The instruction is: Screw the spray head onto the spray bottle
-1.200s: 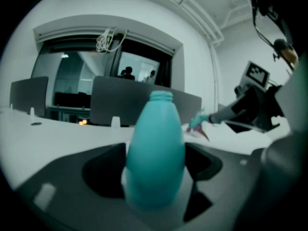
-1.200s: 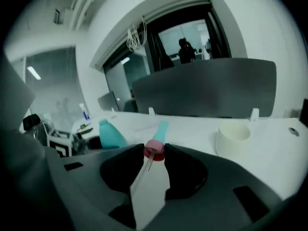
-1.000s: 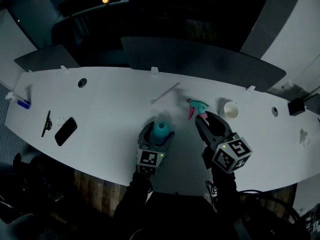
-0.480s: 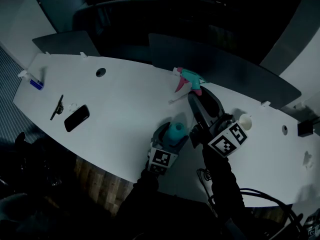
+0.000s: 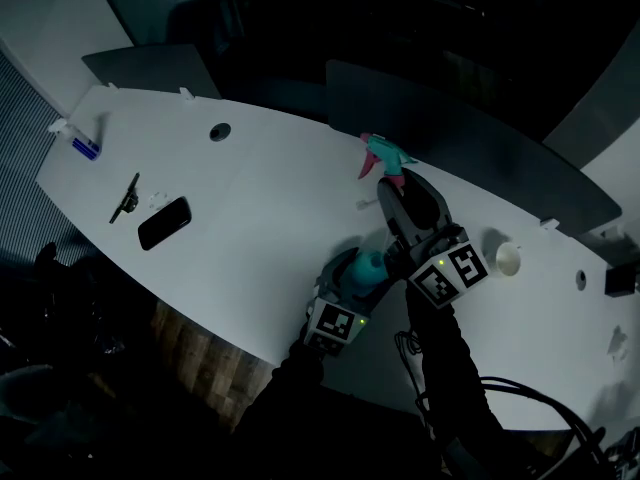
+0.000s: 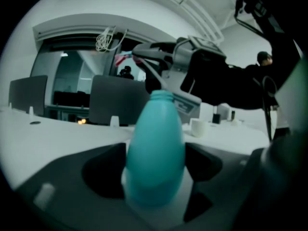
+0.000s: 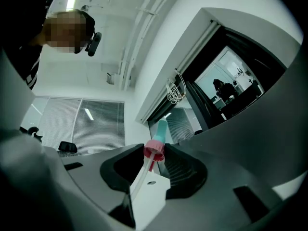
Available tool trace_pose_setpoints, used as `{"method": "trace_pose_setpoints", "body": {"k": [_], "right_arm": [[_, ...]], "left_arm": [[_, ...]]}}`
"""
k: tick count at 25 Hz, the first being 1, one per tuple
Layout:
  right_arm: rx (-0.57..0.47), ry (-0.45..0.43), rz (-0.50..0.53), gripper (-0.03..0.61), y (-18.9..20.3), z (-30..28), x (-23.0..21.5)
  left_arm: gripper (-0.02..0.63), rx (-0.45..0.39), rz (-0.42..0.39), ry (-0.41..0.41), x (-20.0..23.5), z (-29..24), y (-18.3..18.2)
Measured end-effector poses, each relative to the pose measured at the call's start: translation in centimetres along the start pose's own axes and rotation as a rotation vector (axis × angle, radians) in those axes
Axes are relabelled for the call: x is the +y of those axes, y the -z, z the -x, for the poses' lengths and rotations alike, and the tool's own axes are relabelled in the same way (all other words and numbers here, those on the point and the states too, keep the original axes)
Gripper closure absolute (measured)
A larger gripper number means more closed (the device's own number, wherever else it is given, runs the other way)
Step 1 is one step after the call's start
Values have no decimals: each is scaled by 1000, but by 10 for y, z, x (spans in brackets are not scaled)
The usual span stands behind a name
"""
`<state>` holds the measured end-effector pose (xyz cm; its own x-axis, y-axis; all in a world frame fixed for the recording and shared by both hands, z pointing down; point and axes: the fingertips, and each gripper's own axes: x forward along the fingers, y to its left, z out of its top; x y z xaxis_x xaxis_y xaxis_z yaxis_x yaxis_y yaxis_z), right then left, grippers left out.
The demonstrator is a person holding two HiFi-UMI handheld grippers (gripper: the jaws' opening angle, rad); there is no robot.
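Observation:
A teal spray bottle (image 5: 374, 263) stands upright on the white table (image 5: 250, 198), and my left gripper (image 5: 360, 274) is shut on its body. In the left gripper view the bottle (image 6: 155, 129) fills the gap between the jaws of the left gripper (image 6: 155, 165), its neck bare and uncapped. My right gripper (image 5: 393, 181) is shut on the spray head (image 5: 383, 158), teal with a pink trigger, held in the air beyond the bottle. The right gripper view shows the right gripper (image 7: 154, 160) clamped on the pink collar (image 7: 154, 151), with the clear dip tube (image 7: 139, 177) running back toward the camera.
A black phone (image 5: 164, 223) and a small black tool (image 5: 125, 198) lie at the table's left, with a blue-white item (image 5: 85, 148) at the far left end. A white cup (image 5: 508, 258) stands to the right. Dark partitions (image 5: 460, 138) line the far edge.
My right gripper has lifted the spray head off the table and carried it up and closer to the bottle. The left gripper keeps its hold on the bottle. The head camera has swung.

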<state>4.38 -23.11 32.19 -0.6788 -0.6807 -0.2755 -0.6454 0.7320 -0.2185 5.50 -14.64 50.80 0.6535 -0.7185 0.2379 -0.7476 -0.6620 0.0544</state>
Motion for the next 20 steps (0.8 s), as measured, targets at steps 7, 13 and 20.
{"method": "trace_pose_setpoints", "body": {"k": [7, 13, 20], "right_arm": [[40, -31, 97, 437, 13, -5, 8], [35, 8, 139, 437, 7, -2, 5], [72, 3, 350, 437, 12, -11, 27]], "left_arm": [[236, -2, 3, 4, 2, -1, 1], [236, -3, 8, 2, 2, -1, 0], [236, 1, 5, -1, 2, -1, 1]]}}
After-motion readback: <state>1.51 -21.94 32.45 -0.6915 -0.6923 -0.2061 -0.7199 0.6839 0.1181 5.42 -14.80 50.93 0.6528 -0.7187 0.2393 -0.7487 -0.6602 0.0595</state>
